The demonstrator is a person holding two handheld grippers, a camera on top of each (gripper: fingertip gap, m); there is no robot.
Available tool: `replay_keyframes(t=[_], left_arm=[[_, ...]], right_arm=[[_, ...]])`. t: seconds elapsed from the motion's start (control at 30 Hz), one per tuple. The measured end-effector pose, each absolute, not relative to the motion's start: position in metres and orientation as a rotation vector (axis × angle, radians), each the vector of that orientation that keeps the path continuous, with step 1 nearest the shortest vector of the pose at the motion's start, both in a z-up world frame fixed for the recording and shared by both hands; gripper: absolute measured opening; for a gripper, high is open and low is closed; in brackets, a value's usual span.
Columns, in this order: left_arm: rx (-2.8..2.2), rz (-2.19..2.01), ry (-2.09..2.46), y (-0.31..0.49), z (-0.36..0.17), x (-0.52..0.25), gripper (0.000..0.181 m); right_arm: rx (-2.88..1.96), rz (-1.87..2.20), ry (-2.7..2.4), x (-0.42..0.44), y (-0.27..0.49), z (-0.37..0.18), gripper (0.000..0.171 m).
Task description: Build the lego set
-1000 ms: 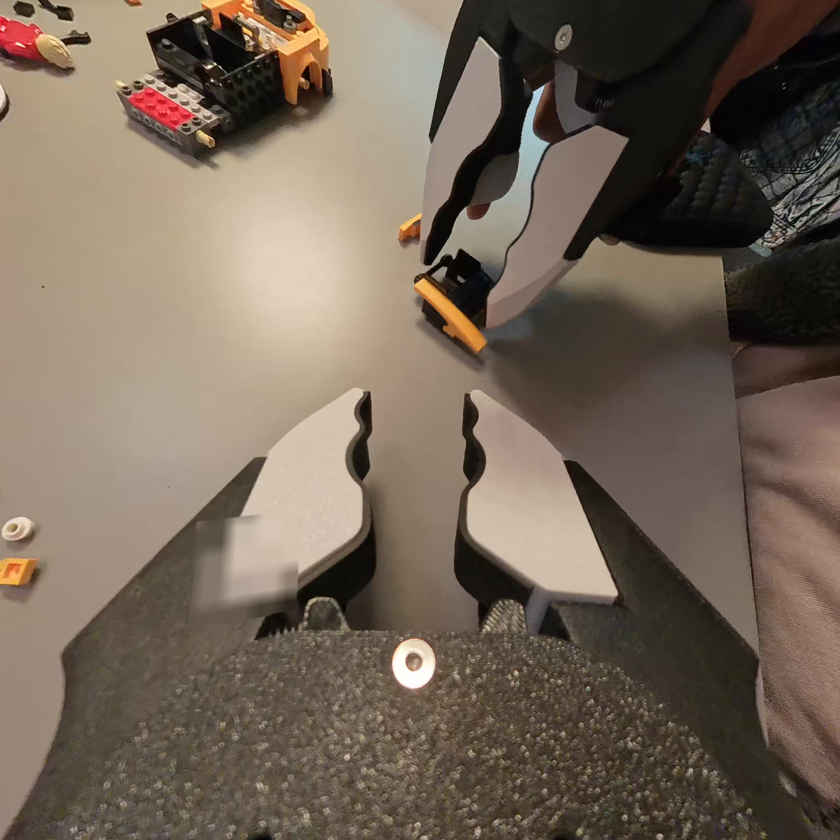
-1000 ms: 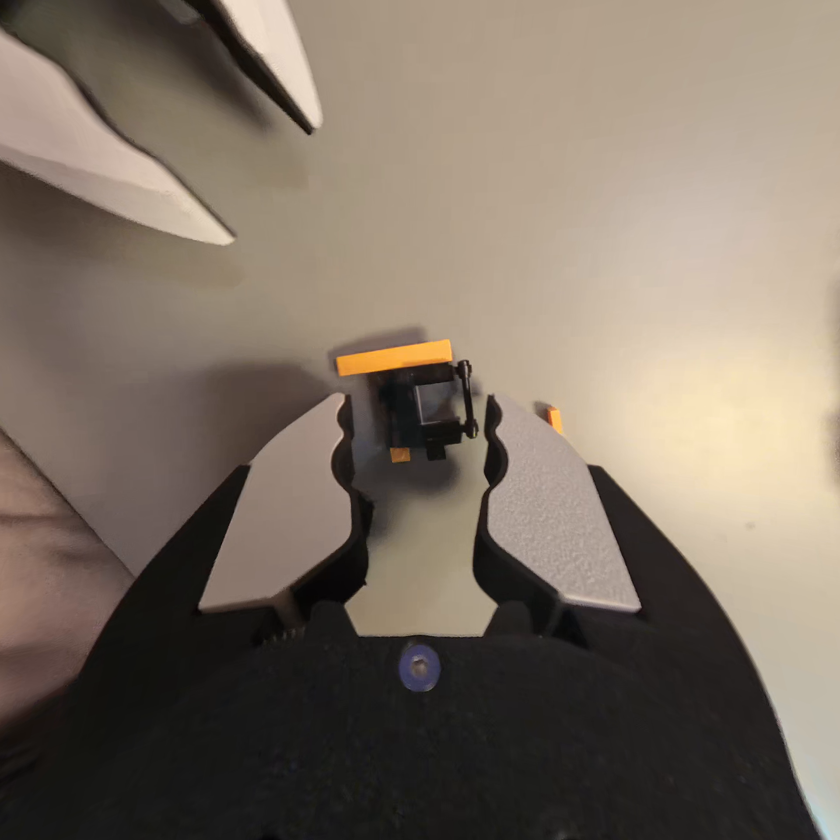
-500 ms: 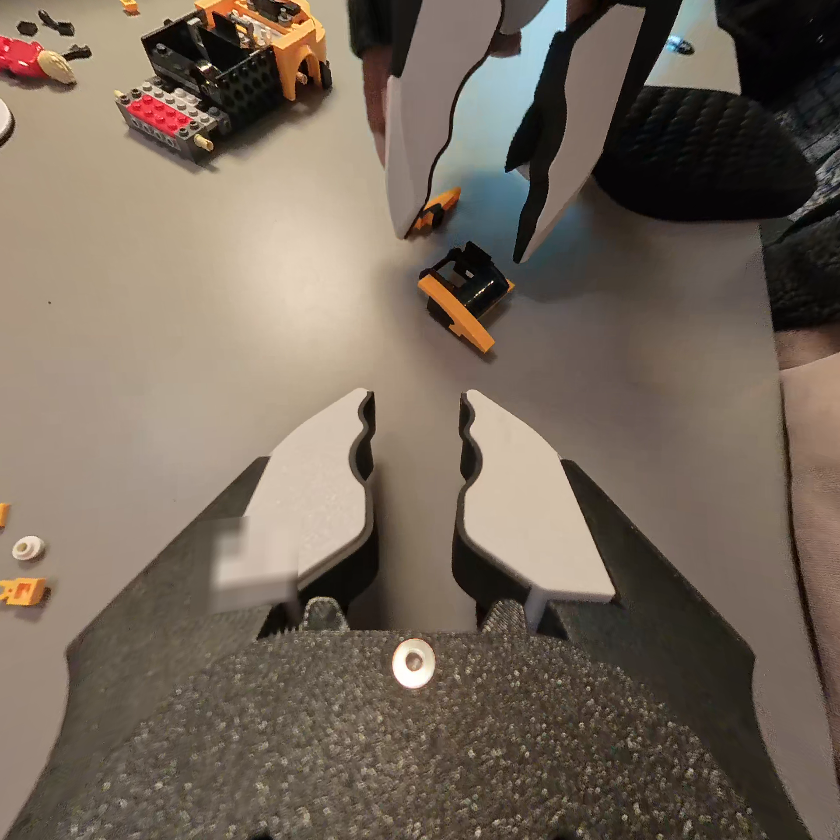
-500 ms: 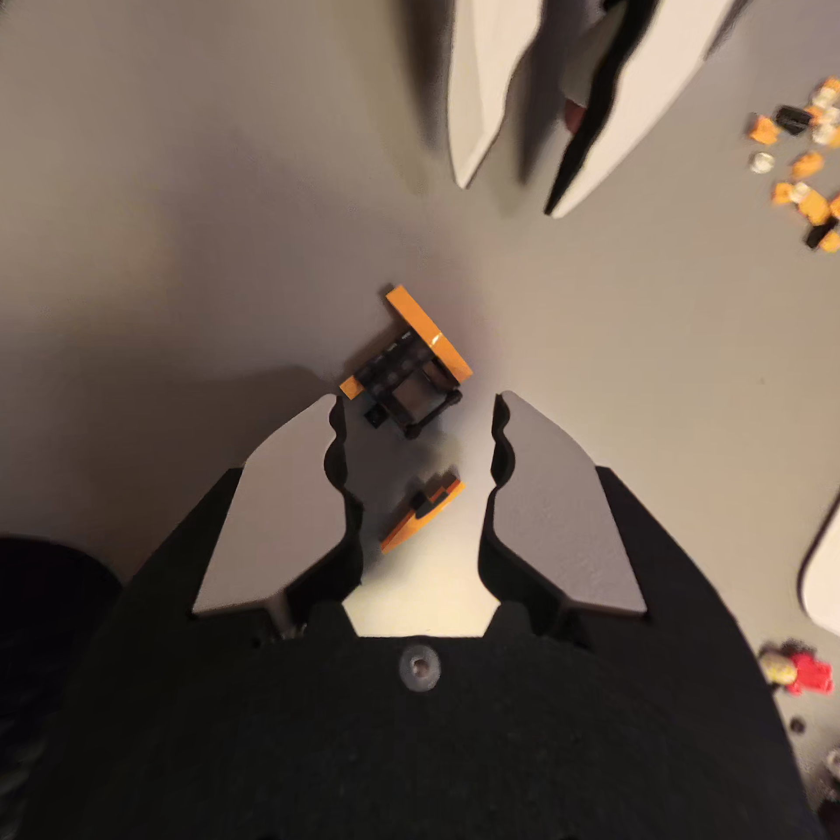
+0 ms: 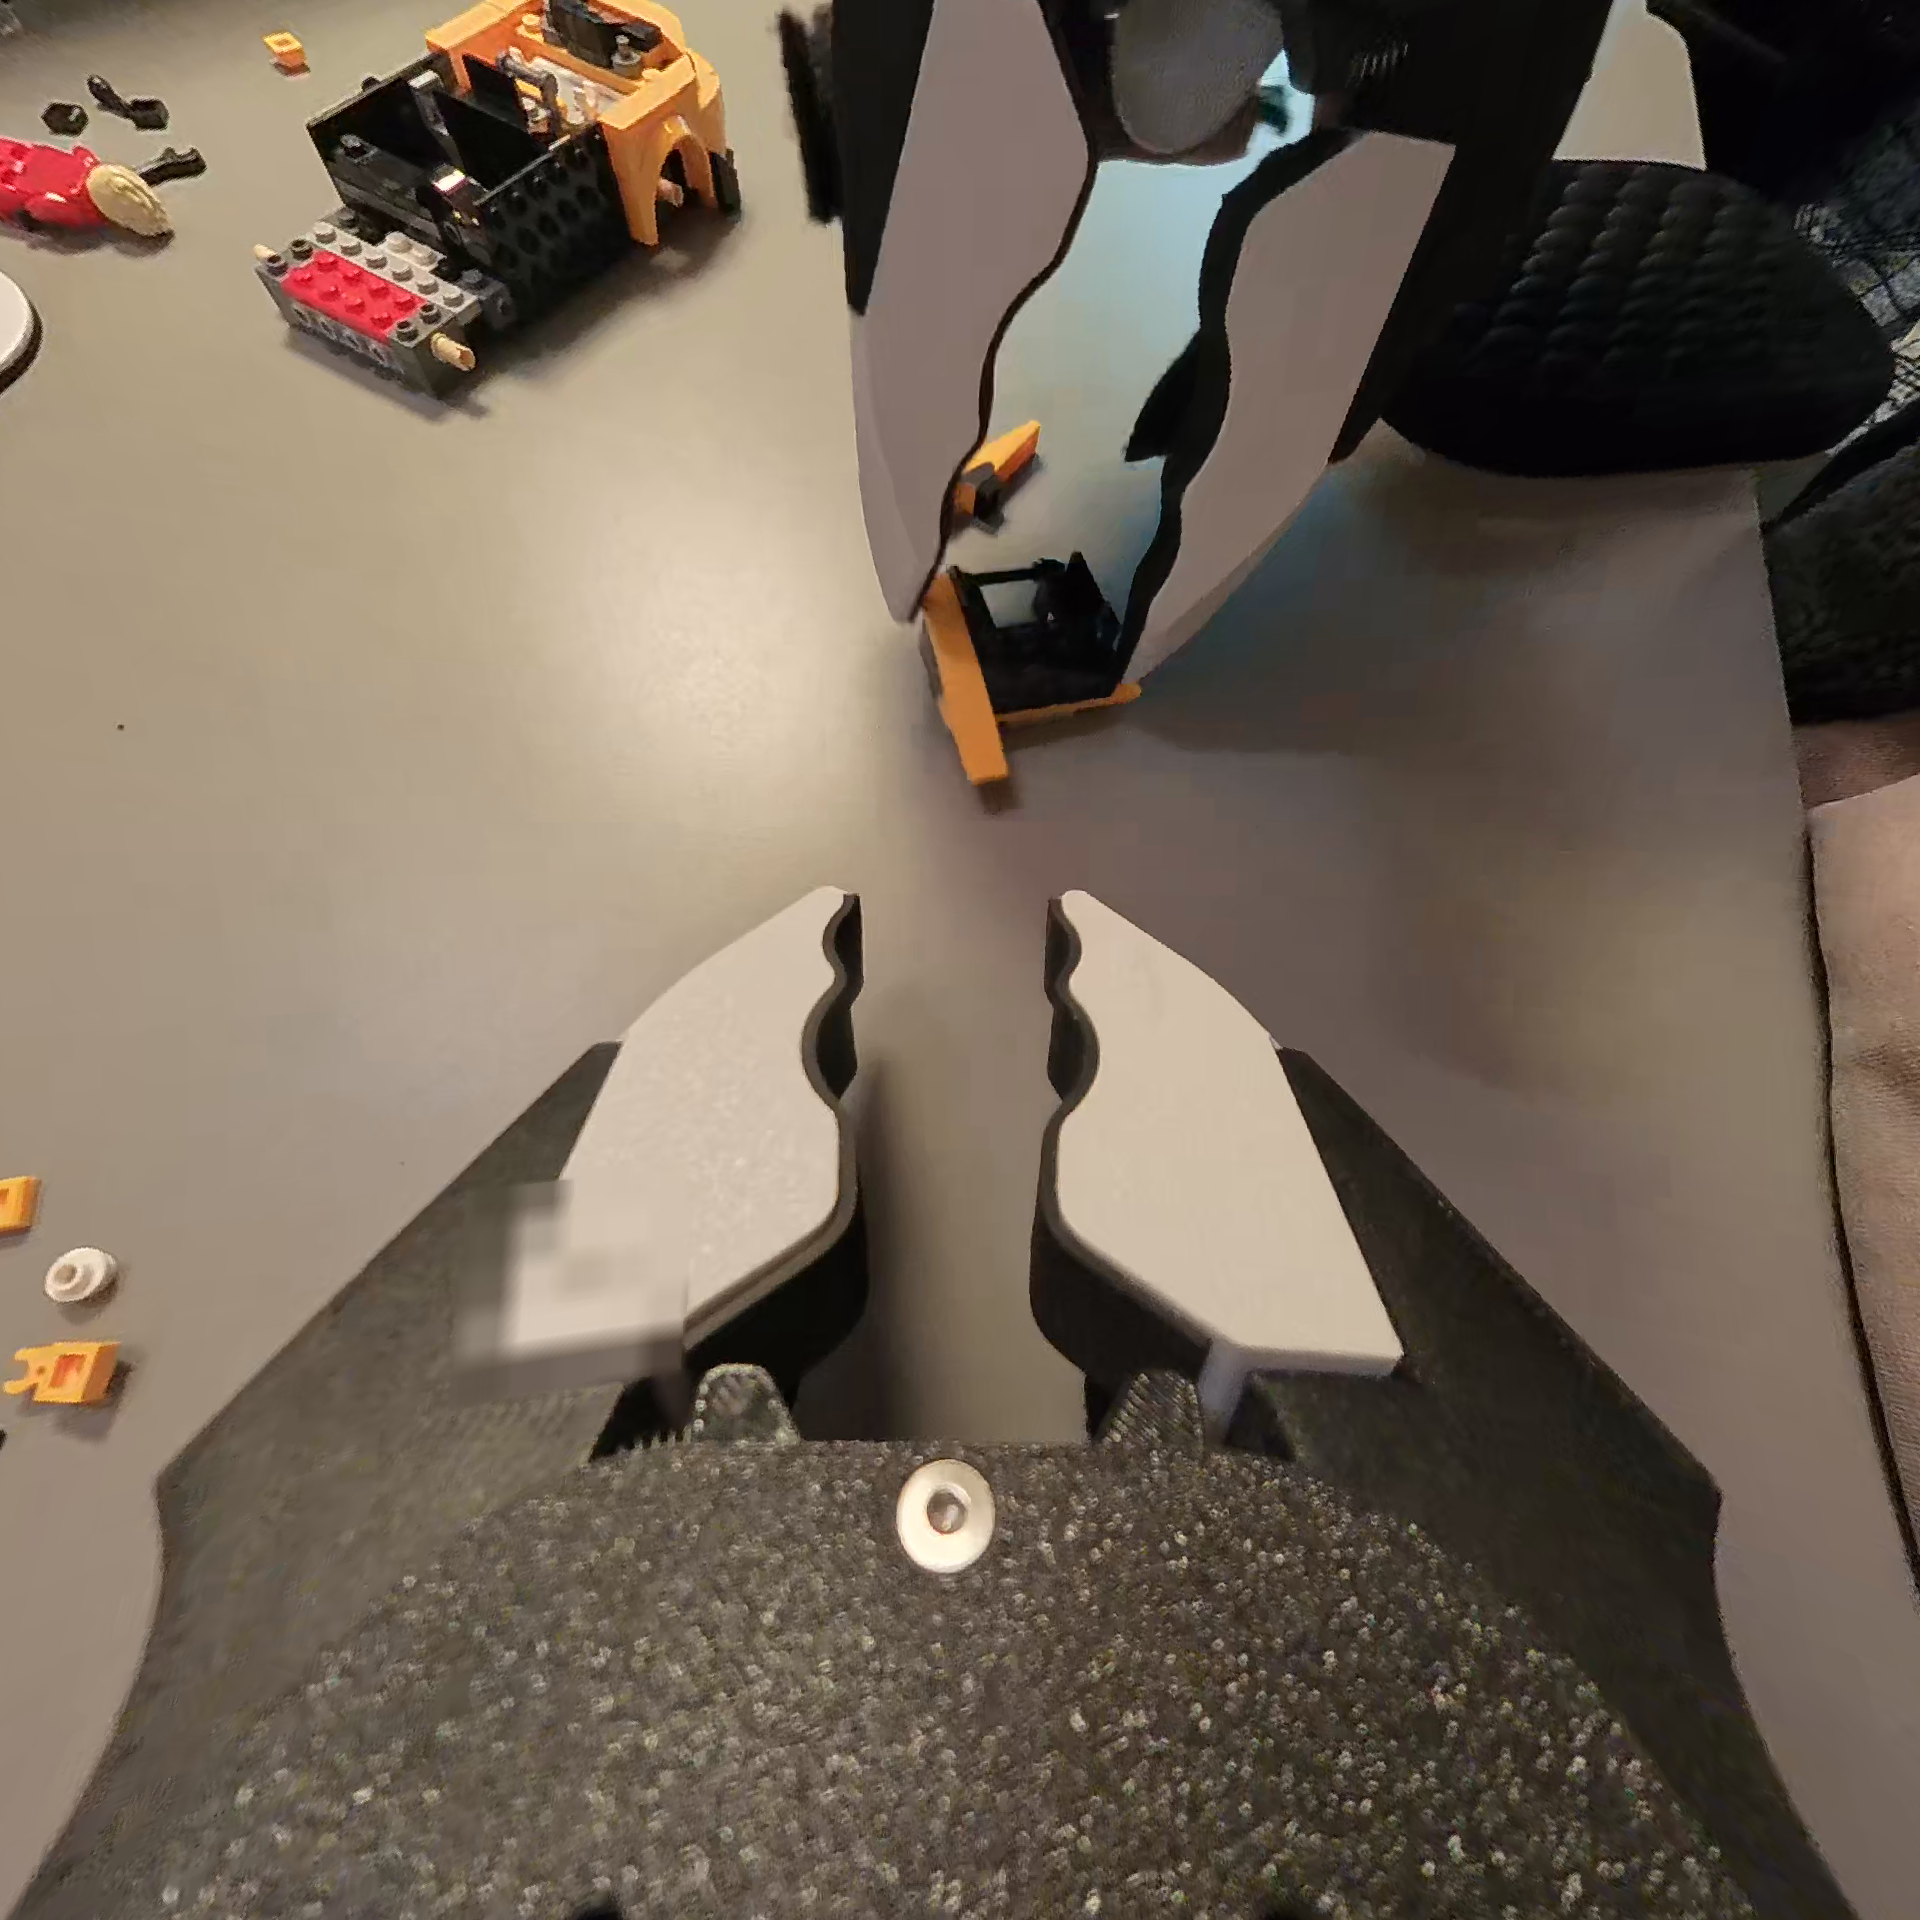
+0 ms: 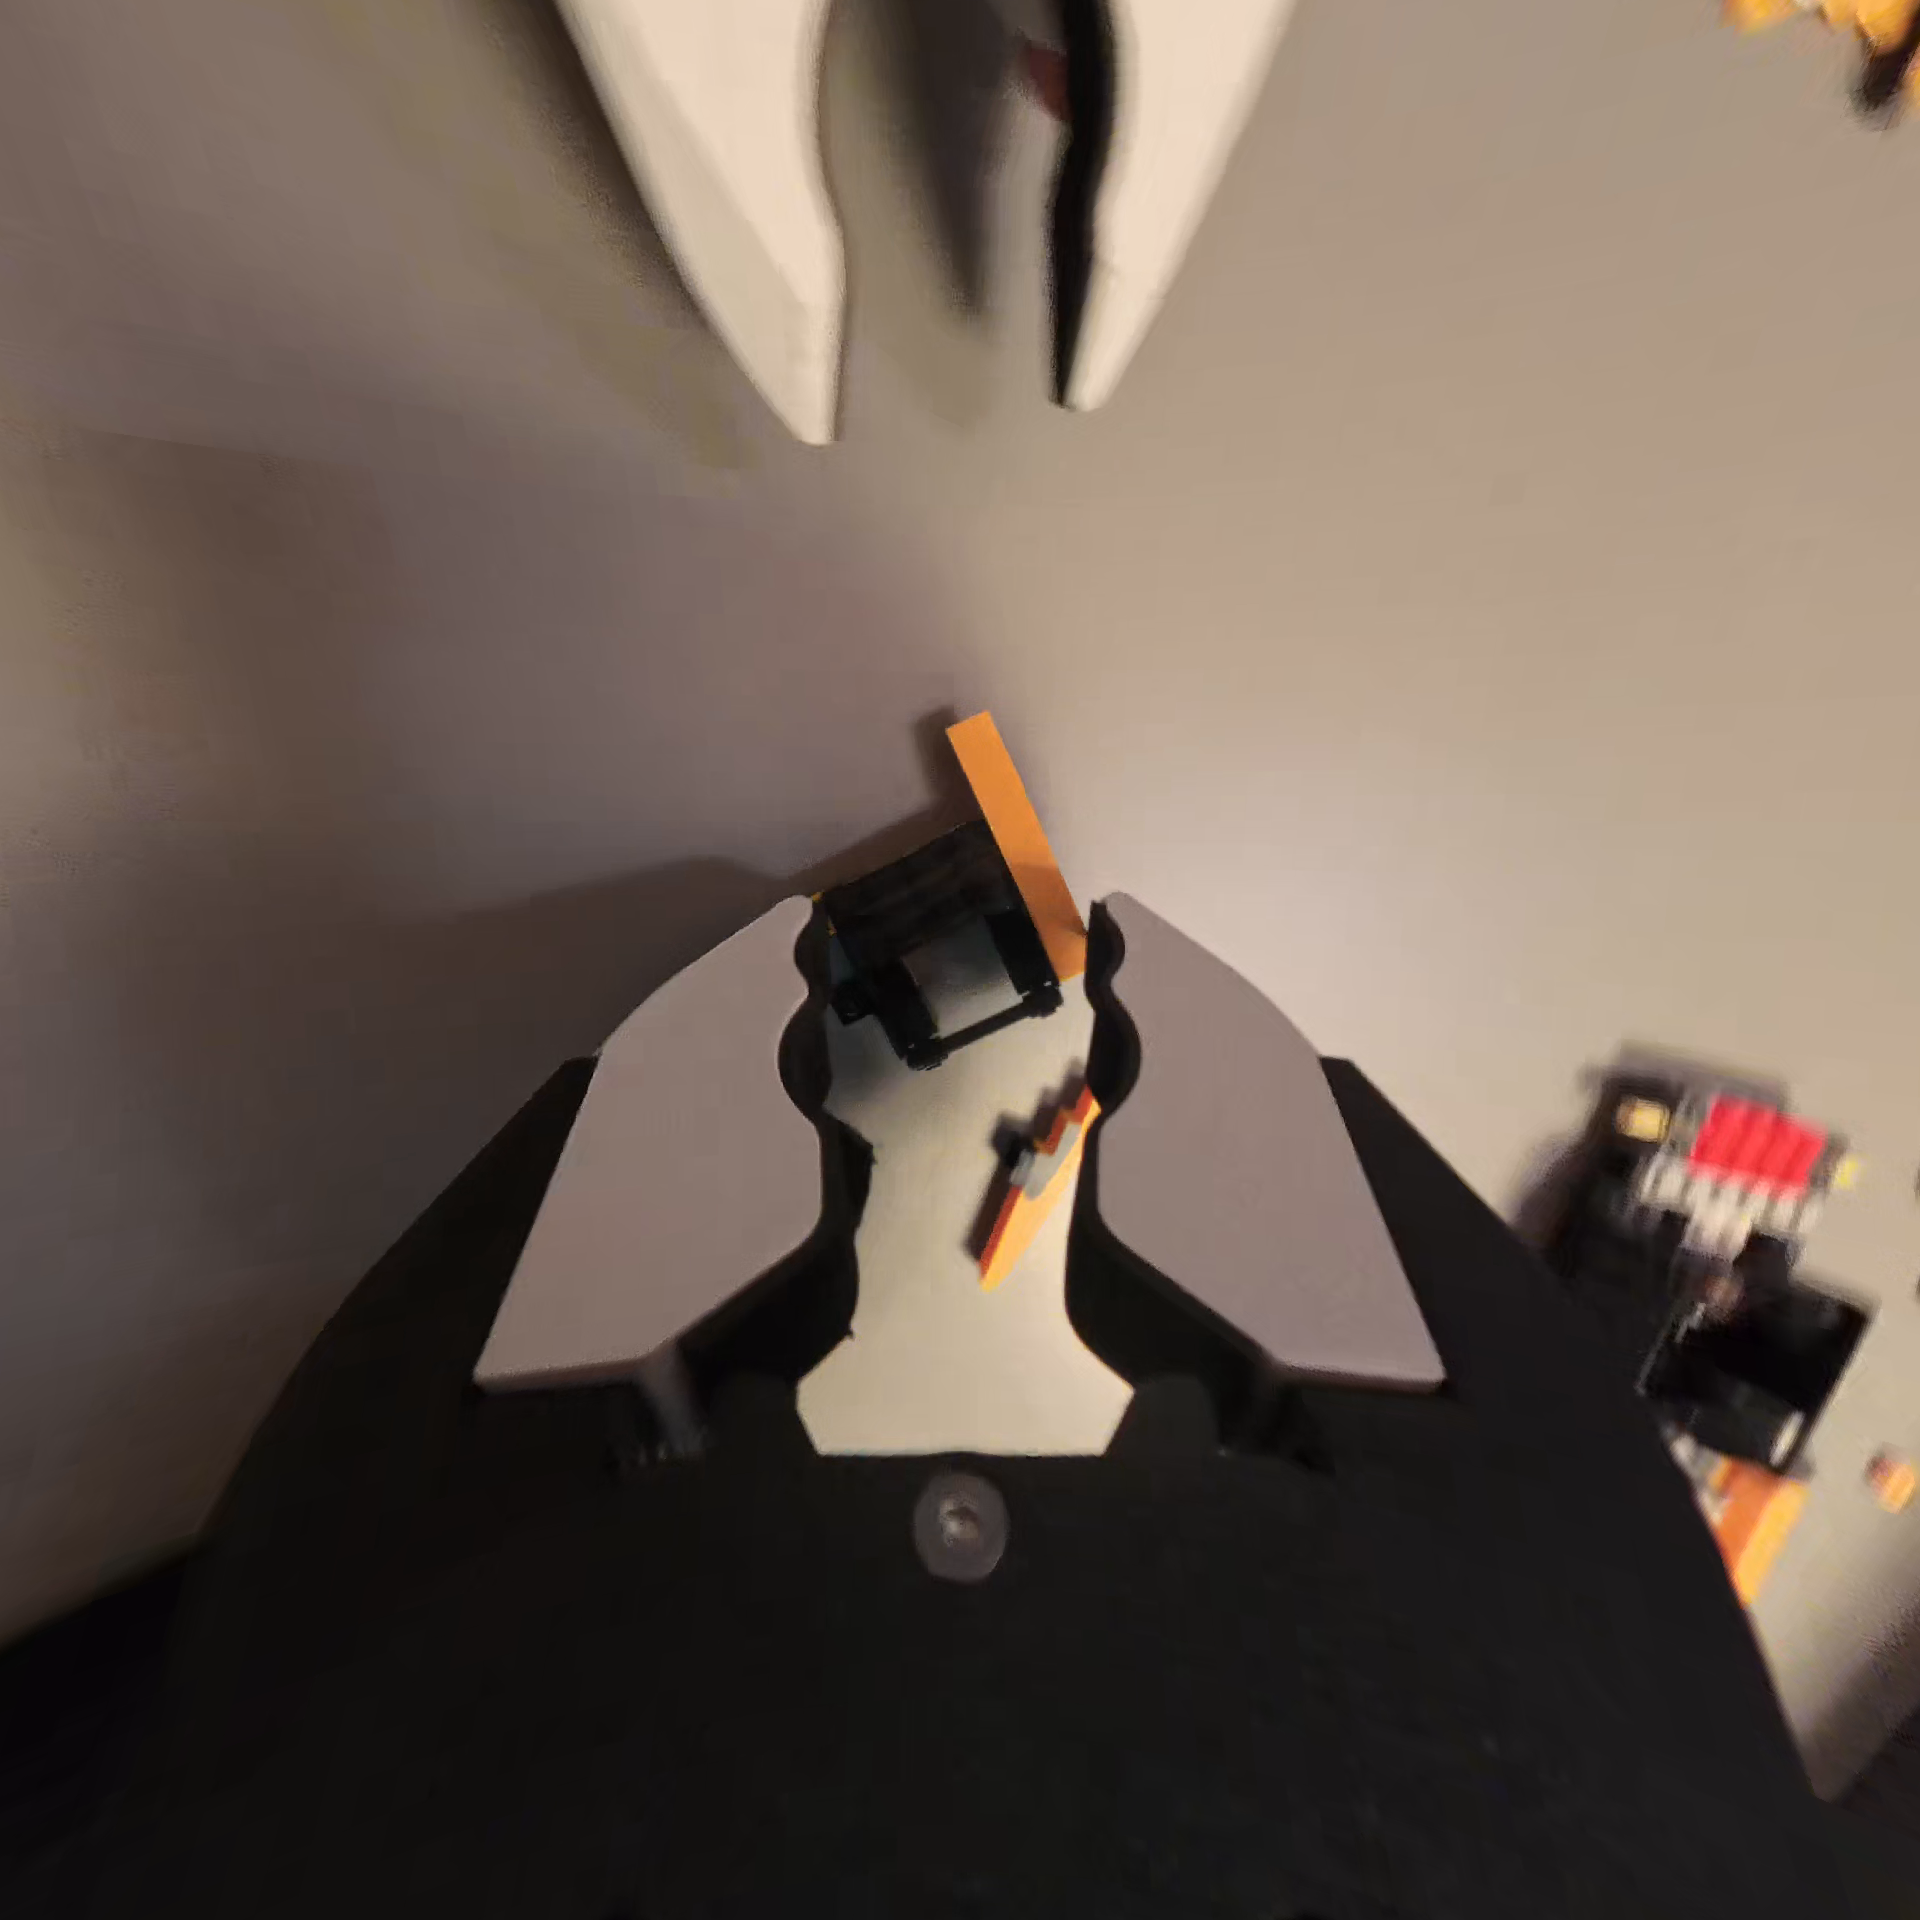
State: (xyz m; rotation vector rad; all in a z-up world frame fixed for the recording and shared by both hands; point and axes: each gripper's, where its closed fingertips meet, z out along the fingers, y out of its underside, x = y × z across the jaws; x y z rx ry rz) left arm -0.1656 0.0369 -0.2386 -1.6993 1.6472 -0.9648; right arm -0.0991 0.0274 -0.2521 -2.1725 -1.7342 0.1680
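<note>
A small black and orange lego assembly [image 5: 1023,655] rests on the grey table [image 5: 520,727]. My right gripper [image 6: 951,925] comes down over it, and its two fingertips press on the sides of the assembly [image 6: 935,935]. The right gripper also shows in the left wrist view [image 5: 1023,623]. A small orange and black piece [image 6: 1039,1184] lies on the table between the right fingers, farther back; it also shows in the left wrist view [image 5: 997,468]. My left gripper [image 5: 951,914] is open and empty, a short way in front of the assembly. It also shows in the right wrist view [image 6: 945,405].
A partly built black and orange car with a red and grey end [image 5: 499,197] stands at the far left. A red minifigure [image 5: 62,192] lies beside it. Small loose pieces [image 5: 73,1320] lie at the left edge. The table's edge [image 5: 1797,831] runs along the right.
The right gripper came down from above the table, swung round the assembly and narrowed its jaws onto it. The assembly turned a little. The left gripper stayed in place.
</note>
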Motion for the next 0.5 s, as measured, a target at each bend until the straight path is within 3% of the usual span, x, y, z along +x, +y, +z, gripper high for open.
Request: replay_keyframes(t=[0.17, 0.5], left_arm=[[-1.701, -0.97, 1.64, 0.0366, -0.237, -0.1659, 0.032], [-1.706, -0.961, 1.652, 0.0351, -0.2398, -0.1658, 0.032]], right_arm=[[-2.439, 0.123, -1.246, -0.0945, 0.0265, -0.2486, 0.047], [-2.42, 0.104, -1.106, -0.093, 0.0305, -0.2508, 0.051]])
